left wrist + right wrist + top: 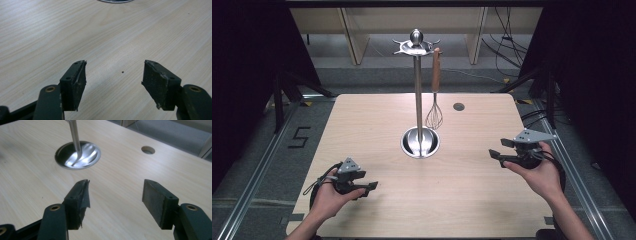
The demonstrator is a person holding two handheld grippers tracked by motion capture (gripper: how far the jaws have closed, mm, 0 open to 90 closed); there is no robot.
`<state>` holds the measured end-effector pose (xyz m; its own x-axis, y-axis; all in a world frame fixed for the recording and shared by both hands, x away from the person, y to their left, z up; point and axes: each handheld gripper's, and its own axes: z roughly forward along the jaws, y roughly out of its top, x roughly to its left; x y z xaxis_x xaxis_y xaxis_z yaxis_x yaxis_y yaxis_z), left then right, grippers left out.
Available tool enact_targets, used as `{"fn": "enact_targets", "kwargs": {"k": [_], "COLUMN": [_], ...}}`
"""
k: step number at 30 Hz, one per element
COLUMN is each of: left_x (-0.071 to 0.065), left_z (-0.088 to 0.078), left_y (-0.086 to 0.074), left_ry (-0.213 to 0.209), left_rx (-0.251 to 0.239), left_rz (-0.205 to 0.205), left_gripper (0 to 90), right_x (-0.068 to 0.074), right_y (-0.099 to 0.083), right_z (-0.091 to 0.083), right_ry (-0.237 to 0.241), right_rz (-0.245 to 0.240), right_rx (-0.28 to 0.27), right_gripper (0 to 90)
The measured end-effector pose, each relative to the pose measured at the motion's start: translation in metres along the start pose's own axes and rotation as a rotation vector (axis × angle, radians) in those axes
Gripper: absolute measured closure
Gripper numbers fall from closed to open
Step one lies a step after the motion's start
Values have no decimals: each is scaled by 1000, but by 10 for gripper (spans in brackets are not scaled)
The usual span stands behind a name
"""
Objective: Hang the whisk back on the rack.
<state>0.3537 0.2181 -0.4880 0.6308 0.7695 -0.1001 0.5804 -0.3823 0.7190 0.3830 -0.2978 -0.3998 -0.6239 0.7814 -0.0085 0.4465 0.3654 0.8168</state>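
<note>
A steel utensil stand (418,85) rises from a round dish base (420,142) at the table's middle. A whisk (434,102) with a wooden handle hangs from a hook on its top ring. My left gripper (371,187) is held low near the front left of the table, open and empty, and in its own view the jaws (115,75) spread over bare wood. My right gripper (497,153) hovers at the right side, open and empty, pointing toward the stand. The right gripper view has the jaws (115,192) apart, with the stand's base (78,155) ahead to the left.
The light wooden table (472,200) has a round cable hole (458,106) near its far right. Black curtains flank both sides. Metal rails run along the floor left and right, and cables lie on the floor beyond the table.
</note>
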Motion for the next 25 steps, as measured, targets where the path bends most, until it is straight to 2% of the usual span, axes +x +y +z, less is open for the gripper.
{"fn": "enact_targets", "kwargs": {"k": [3, 5, 7, 9, 13, 14, 16, 20, 21, 23, 24, 25], "left_x": [0, 0, -1, 0, 0, -1, -1, -2, -2, -2, -2, -2], "left_z": [0, 0, 0, 0, 0, 0, 0, -1, 0, 0, 0, 1], "left_y": [0, 0, 0, 0, 0, 1, 1, 2, 2, 3, 3, 3], "left_ry": [-1, 0, -2, -1, -3, -5, -8, -12, -12, -16, -16, -15], "left_rx": [4, 8, 3, 4, 0, -1, -7, -4, -4, -4, -3, -5], "left_rz": [0, 6, -1, 2, 7, 4, 6, 11, 12, 12, 13, 12], "left_gripper": [342, 342, 342, 341, 342, 342, 342, 342, 342, 342, 342, 342], "right_x": [-1, -4, -4, -8, -10, -12, -13, -14, -15, -15, -13, -12], "right_y": [-11, -19, -24, -31, -43, -47, -52, -59, -59, -59, -60, -61], "right_z": [3, 6, 8, 12, 18, 20, 21, 22, 22, 22, 23, 24], "right_ry": [5, -1, 4, -2, -10, -8, -13, 4, -3, -3, 9, 17], "right_rz": [21, 16, 40, 45, 91, 91, 100, 144, 121, 123, 157, 164], "right_rx": [21, 23, 44, 41, 87, 81, 105, 60, 56, 59, 63, 61], "right_gripper": [388, 389, 389, 389, 397, 402, 431, 427, 421, 405, 405, 404]}}
